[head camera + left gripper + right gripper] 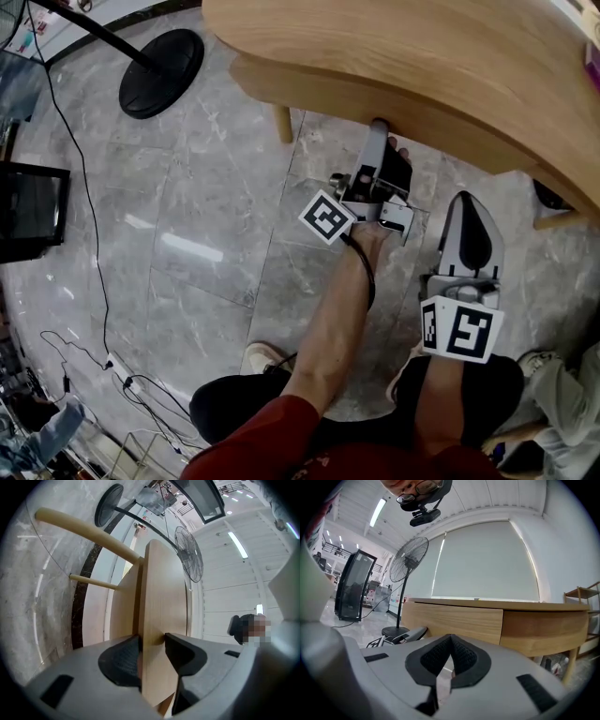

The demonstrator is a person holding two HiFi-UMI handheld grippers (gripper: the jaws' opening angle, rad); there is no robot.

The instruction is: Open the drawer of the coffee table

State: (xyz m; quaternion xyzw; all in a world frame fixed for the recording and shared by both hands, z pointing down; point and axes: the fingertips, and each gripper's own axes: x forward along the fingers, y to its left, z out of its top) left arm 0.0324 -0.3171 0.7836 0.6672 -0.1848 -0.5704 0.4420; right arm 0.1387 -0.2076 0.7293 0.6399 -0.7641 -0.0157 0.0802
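Hidden under the rim of the coffee table (394, 47) in the head view: the tips of the left claw (379, 131). Table itself cut off at the top and right of that view. Seen from the left gripper view: clamped on the lower edge of the drawer front (159, 597), one pad on each face. Drawer front set in the table's curved side, facing the person, long axis level along the rim, about flush with the neighbouring panel. Drawer's inside unseen. Right claw (469, 211) apart, nose toward the table, closed on nothing.
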